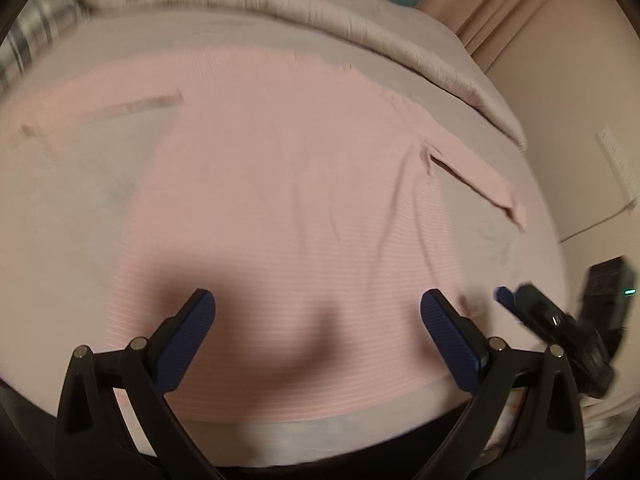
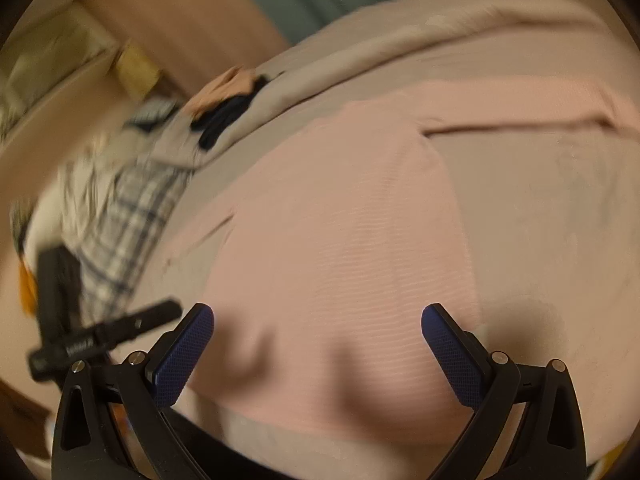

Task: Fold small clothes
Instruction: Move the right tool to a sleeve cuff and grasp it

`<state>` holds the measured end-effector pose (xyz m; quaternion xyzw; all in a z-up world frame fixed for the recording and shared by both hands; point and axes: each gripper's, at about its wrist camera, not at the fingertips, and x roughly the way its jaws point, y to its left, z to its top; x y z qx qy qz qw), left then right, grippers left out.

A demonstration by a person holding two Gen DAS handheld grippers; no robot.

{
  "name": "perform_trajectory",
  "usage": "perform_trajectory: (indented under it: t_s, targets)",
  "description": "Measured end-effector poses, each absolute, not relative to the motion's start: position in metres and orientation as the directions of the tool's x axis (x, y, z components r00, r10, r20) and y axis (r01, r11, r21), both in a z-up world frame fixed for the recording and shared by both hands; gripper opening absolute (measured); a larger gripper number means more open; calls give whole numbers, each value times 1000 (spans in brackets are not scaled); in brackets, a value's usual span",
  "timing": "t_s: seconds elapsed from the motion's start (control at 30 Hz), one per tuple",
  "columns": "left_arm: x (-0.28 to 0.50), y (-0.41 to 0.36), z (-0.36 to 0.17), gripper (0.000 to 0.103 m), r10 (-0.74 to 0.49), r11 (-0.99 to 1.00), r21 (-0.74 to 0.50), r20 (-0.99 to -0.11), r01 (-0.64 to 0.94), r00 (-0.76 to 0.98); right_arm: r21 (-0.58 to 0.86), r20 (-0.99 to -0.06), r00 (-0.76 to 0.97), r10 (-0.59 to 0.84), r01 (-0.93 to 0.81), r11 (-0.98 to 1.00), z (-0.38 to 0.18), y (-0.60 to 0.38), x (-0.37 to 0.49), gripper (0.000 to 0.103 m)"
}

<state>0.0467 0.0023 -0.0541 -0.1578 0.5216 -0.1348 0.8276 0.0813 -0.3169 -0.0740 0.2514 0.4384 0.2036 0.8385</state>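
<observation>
Your left gripper (image 1: 318, 312) hangs just over the near hem of the pink long-sleeved top (image 1: 280, 184), jaws spread wide with nothing between them, so you are free to drop on either bottom corner. The top lies flat and face-up on the grey bed cover (image 1: 80, 208), body toward you and collar away, which is the right layout for a first fold: both sleeves are already spread out to the sides, the right sleeve (image 1: 472, 168) angled outward with its cuff resting on bare cover.

Your right gripper (image 2: 318, 320) is likewise released and empty, poised above the hem's right part, near the garment's side edge. Holding both tools apart along the hem suggests you mean to pinch the two corners together and carry them up. Motion blur softens both views, so whether the pads touch cloth is hard to say; they appear just above it.

Beyond the top's left side, a plaid garment (image 2: 120, 208) and a dark bundle (image 2: 224, 120) wait, well apart from the work.
</observation>
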Motion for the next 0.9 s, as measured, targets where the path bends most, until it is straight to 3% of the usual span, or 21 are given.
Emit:
perform_trajectory:
  t_s: [0.23, 0.4, 0.53, 0.83, 0.9]
  targets:
    - [68, -20, -77, 103, -399, 912, -407, -848, 56, 349, 708, -594, 668, 448, 169, 685, -109, -426, 97, 103]
    - [90, -46, -84, 103, -407, 913, -391, -852, 116, 328, 775, -554, 738, 385, 288, 563, -126, -488, 99, 103]
    - [104, -64, -89, 103, -421, 907, -395, -850, 145, 317, 738, -595, 754, 277, 377, 559, -126, -522, 119, 103]
    - [129, -84, -108, 103, -393, 920, -373, -878, 123, 273, 774, -581, 766, 275, 415, 479, -137, -549, 180, 102]
    - [136, -88, -110, 103, -383, 924, -363, -884, 121, 270, 794, -567, 781, 264, 431, 429, -143, -560, 189, 96]
